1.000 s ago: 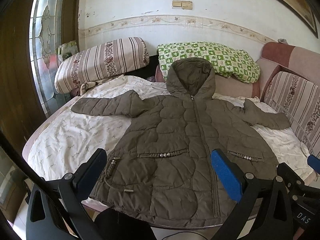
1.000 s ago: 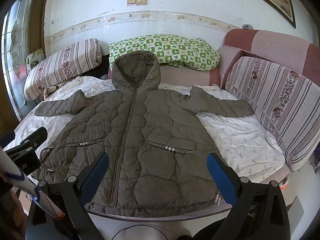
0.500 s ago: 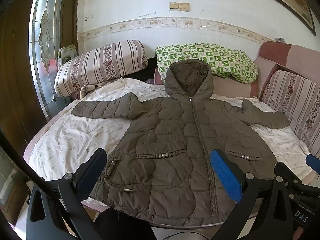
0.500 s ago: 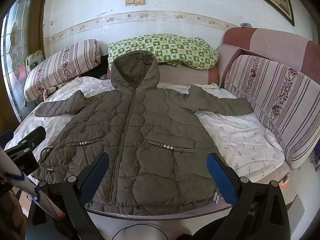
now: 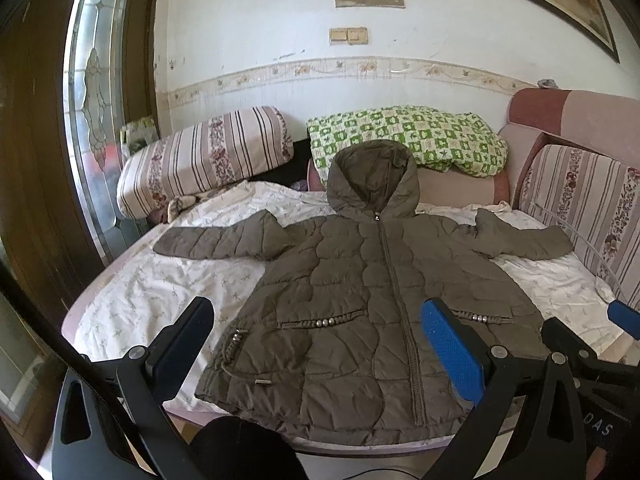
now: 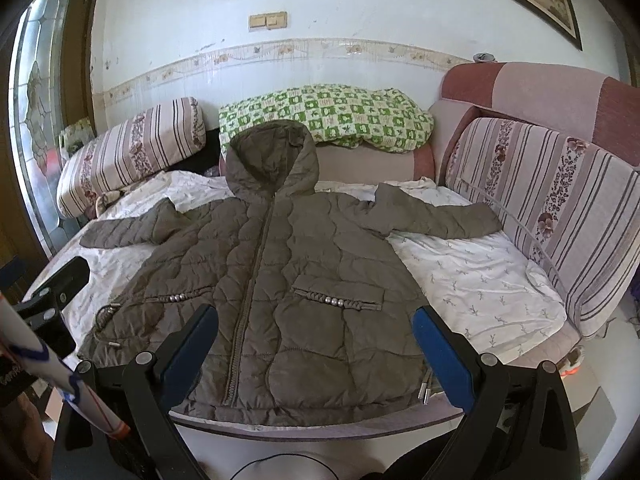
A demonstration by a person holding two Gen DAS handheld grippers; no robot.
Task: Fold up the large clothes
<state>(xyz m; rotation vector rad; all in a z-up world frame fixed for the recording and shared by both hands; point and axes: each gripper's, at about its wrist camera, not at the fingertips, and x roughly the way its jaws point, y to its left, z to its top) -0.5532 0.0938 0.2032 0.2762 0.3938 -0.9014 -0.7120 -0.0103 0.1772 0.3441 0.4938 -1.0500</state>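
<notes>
Since a second ago both your views have drawn back and tipped upward a little — more wall shows above the bed, and the jacket sits slightly farther off; the jacket itself has not shifted.

Your left tongs [image 5: 316, 334] are spread wide and hold nothing; they hang over the near edge of the bed [image 5: 160, 300], above the jacket's lower hem. Your right tongs [image 6: 316, 336] are likewise spread wide and empty, above the hem on the other side.

The olive quilted jacket [image 5: 372, 292] lies front-up and zipped on the white printed sheet [image 6: 480, 288], hem toward you, hood [image 5: 374, 178] pointing to the wall. Both sleeves are stretched out flat — the left sleeve [image 5: 216, 240] reaches toward the striped bolster [image 5: 204, 156], the right sleeve [image 6: 436, 216] toward the striped back cushion [image 6: 560, 208]. The hood's top touches the green checked quilt [image 6: 332, 114] bundled at the head of the bed. A drawcord with metal tips [image 6: 108, 328] trails at the hem's left corner.

In the right view, your left tool's finger [image 6: 66, 280] shows at the left edge.
</notes>
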